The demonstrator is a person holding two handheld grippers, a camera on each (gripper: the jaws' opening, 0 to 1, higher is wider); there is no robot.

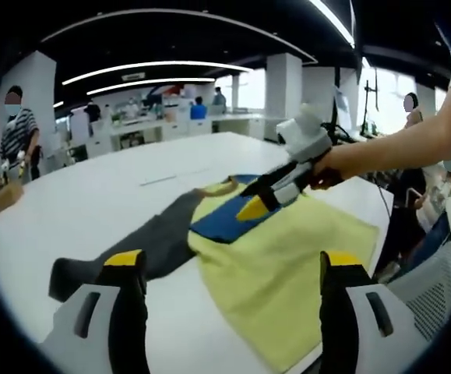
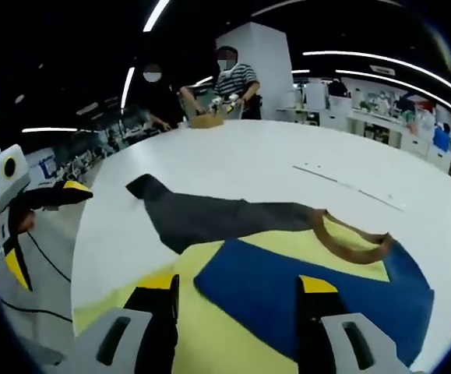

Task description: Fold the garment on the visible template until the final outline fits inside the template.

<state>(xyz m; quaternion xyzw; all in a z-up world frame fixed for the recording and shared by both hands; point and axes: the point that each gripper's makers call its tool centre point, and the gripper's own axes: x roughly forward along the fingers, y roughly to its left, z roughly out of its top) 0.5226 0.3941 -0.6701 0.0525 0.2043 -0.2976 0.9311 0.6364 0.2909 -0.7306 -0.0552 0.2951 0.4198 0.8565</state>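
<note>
Garment (image 1: 280, 265) edges first: I see the yellow body spread on the white table (image 1: 132, 195), its near right corner reaching the table's near edge in the left gripper view. A dark grey sleeve (image 1: 143, 249) runs out to the left across bare tabletop, and a blue panel (image 1: 225, 222) sits below a brown collar (image 1: 223, 187). Beyond the collar the table lies open and white, with only a thin strip (image 1: 159, 181) on it, so I have plenty of room on the far side and to the left of the sleeve.

My left gripper (image 1: 233, 269) hangs over the near edge with its yellow-tipped jaws wide apart, nothing between them; the yellow cloth lies under and ahead of the gap. In the right gripper view that same tool (image 2: 61, 191) shows off the table's left edge. My right gripper (image 2: 237, 284) also stands with jaws spread, over the blue panel and yellow cloth. From the left gripper view I see it (image 1: 260, 204) angled down from the right, a bare forearm (image 1: 396, 144) behind it, its yellow tip at the blue panel's upper edge; I cannot tell whether it touches the cloth.

The garment's near hem is cut off behind my jaws in both views. I cannot make out any template outline. People (image 2: 229, 82) stand at the far end, blurred.
</note>
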